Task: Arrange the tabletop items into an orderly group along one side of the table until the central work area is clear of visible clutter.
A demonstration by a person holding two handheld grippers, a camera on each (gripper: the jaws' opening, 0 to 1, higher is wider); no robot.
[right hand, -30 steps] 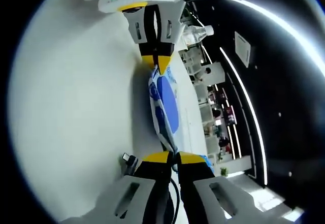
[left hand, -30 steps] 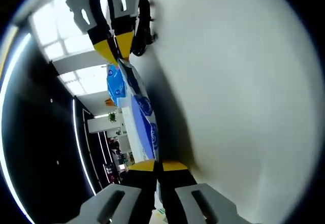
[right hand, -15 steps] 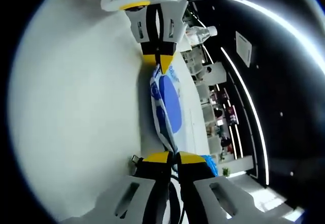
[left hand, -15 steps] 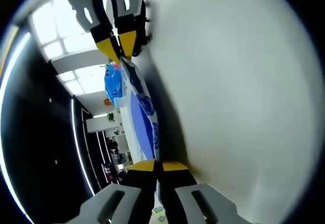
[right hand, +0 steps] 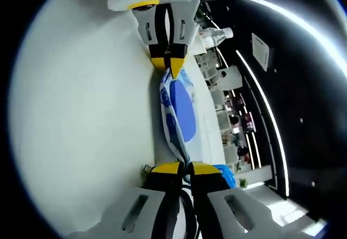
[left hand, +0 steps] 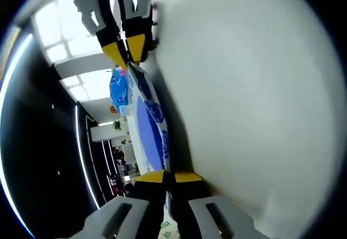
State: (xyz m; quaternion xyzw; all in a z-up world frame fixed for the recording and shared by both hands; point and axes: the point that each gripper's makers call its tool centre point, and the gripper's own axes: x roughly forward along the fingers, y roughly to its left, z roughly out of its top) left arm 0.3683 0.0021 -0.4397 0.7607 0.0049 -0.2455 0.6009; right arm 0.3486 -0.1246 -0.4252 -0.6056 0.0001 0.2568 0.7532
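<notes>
- Your left gripper view looks along the blue-and-white packet (left hand: 150, 136), rolled sideways, close to it.
- Your right gripper view faces back from the opposite end; both share the packet (right hand: 178, 117) and white table (right hand: 81, 114).

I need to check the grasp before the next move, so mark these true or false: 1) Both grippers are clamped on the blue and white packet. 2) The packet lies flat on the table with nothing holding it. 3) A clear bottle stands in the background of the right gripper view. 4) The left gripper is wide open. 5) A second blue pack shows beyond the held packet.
1) True. The left gripper and the right gripper each pinch an opposite end of the blue and white packet.
2) False. It hangs stretched between the two grippers, above the white table.
3) True. The clear bottle stands near the table's far side.
4) False. Its fingers are shut on the packet's end.
5) True. The second blue pack shows in the left gripper view.
</notes>
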